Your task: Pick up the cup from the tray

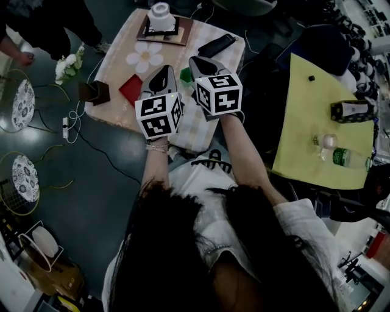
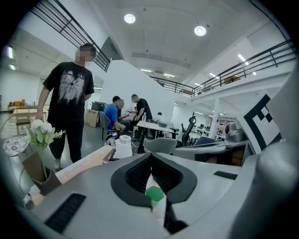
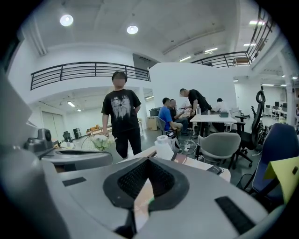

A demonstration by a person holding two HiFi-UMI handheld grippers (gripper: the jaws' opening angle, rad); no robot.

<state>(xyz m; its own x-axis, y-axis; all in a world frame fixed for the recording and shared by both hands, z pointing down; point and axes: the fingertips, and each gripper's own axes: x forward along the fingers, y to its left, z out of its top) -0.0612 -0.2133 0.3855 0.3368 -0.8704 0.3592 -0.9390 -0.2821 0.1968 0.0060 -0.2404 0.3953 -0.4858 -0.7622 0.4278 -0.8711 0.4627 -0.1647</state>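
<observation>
Currently: white cylindrical cup. Stands upright on brown square tray. Looks light, rigid, smooth-walled, likely slippery; best pinched across mid-body. Left gripper, right gripper: jaws closed together, empty, well short of tray.

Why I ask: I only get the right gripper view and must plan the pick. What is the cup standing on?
Observer: The cup stands on a dark square tray at the far end of the table.
Operator: Anything lying in front of it?
Observer: A flower-shaped mat lies on the table, nearer you than the tray.
Operator: And the left gripper?
Observer: The left gripper has its jaws together.
</observation>
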